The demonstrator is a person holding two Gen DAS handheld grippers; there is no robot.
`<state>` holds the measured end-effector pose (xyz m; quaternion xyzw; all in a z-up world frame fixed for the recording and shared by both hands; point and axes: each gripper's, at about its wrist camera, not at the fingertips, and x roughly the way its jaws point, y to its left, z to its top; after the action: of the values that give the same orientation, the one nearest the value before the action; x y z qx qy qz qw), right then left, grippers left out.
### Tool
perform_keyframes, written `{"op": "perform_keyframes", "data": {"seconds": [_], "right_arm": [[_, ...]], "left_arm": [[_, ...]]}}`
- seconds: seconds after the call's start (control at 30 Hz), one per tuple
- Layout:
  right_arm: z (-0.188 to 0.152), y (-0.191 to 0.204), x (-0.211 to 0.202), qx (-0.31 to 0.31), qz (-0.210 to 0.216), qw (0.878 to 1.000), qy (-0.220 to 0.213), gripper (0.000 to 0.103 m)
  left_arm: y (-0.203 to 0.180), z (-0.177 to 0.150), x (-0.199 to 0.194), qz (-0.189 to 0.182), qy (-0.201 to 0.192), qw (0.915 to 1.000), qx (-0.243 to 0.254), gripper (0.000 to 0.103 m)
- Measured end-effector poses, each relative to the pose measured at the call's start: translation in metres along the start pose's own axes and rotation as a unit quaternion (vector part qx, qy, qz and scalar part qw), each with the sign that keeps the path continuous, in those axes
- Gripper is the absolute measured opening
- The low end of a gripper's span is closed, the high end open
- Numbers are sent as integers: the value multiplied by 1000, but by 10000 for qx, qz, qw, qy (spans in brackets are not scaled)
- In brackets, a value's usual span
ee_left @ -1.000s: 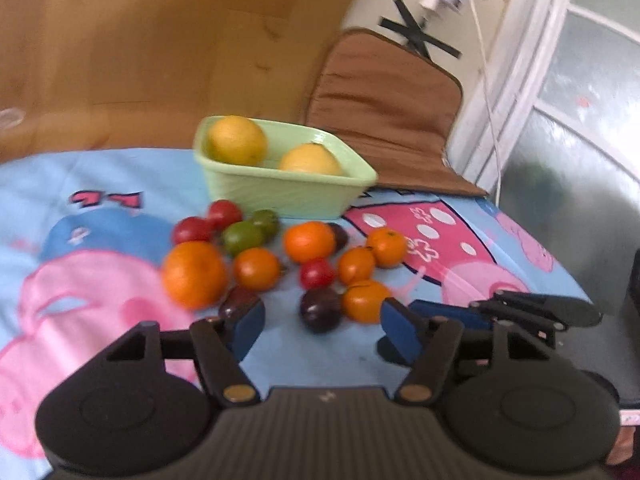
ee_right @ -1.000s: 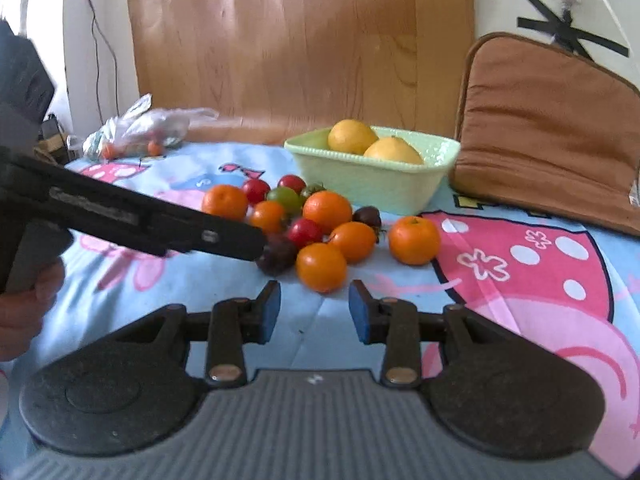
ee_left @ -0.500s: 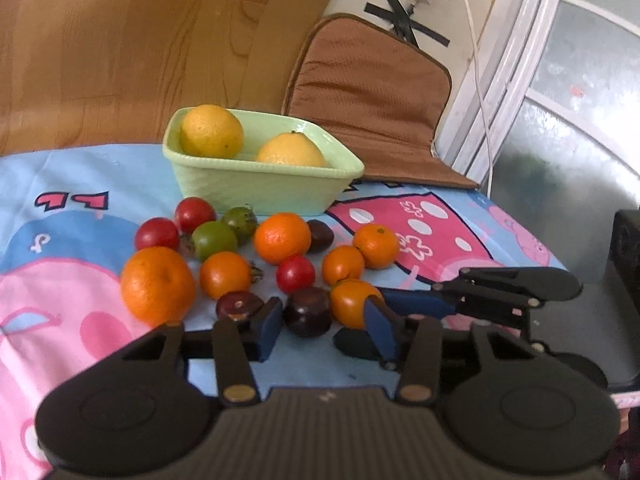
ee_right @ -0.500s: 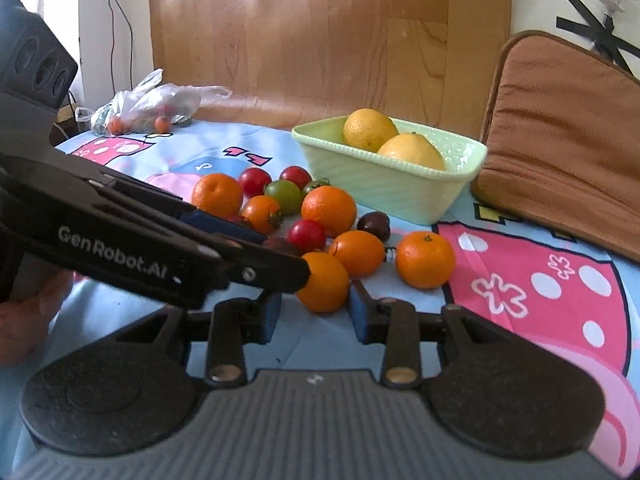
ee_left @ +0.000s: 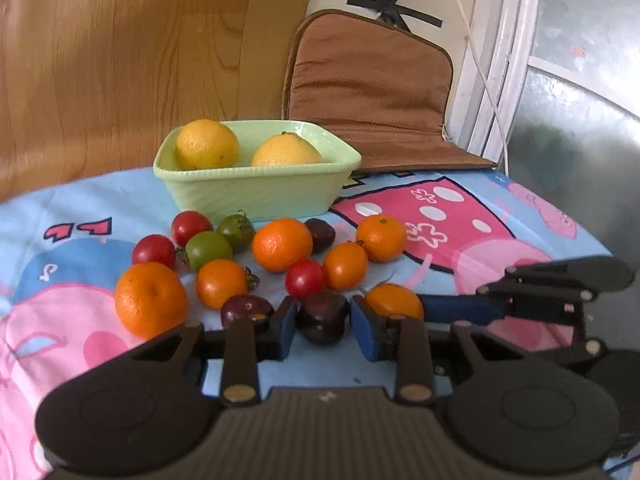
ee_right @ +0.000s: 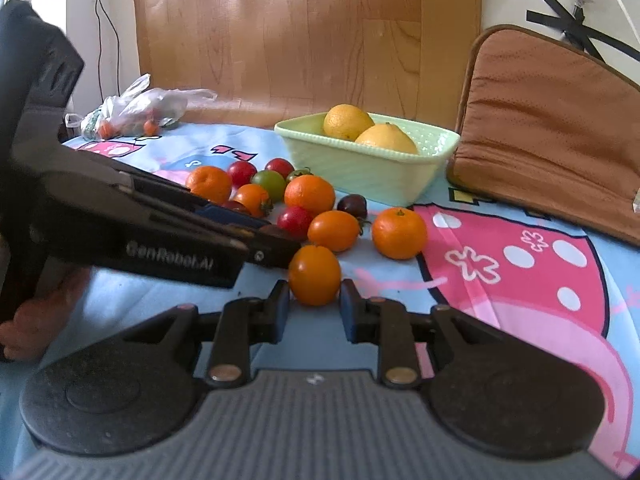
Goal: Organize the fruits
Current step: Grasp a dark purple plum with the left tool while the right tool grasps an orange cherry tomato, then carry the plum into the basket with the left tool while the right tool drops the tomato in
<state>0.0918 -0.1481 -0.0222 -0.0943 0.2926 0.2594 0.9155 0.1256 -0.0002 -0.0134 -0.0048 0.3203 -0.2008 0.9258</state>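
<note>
Several oranges, red, green and dark tomatoes lie loose on the cartoon tablecloth (ee_left: 460,220). A pale green basket (ee_left: 256,188) behind them holds two yellow citrus fruits (ee_left: 206,144). My left gripper (ee_left: 323,326) is open, its pads on either side of a dark purple tomato (ee_left: 322,316), not clamped. My right gripper (ee_right: 313,306) is open around the near side of a small orange tomato (ee_right: 314,274); that fruit also shows in the left wrist view (ee_left: 394,300), beside the right gripper's blue finger (ee_left: 460,308).
A brown seat cushion (ee_left: 368,92) leans at the back right. A plastic bag with small fruit (ee_right: 136,114) lies at the far left of the table. A wood panel stands behind. The table edge falls off to the right.
Both grippers have moved forward into the fruit pile. The left now brackets the dark purple tomato, the right brackets the small orange tomato.
</note>
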Motion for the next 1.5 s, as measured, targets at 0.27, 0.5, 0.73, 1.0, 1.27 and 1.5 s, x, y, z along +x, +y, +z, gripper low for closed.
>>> {"op": "perform_keyframes", "data": {"seconds": [0.27,0.5,0.73,1.0,1.27,1.5], "right_arm": [[-14,13,-22,87,184,9998,-61,30],[-35,40,-50,-181,93,9997,-149,30],[-46,49,-60,-93,-64,9996,-243,30],[-51,52,-62,46,-213,9991,-368,31],[-53,51,-64,134,-304,9986,-407,38],[-51,53,-67,-9,-375,9987,-344,49]], "left_arm": [[-5,-29,-36,80,55,10000,6,29],[-16,-51,-59,339,-169,9992,138,29],[-23,-55,-59,507,-189,9981,281,30],[-24,-57,-59,558,-195,9976,373,30],[-25,-57,-59,552,-192,9976,363,30],[-21,-58,-63,457,-162,9984,275,42]]}}
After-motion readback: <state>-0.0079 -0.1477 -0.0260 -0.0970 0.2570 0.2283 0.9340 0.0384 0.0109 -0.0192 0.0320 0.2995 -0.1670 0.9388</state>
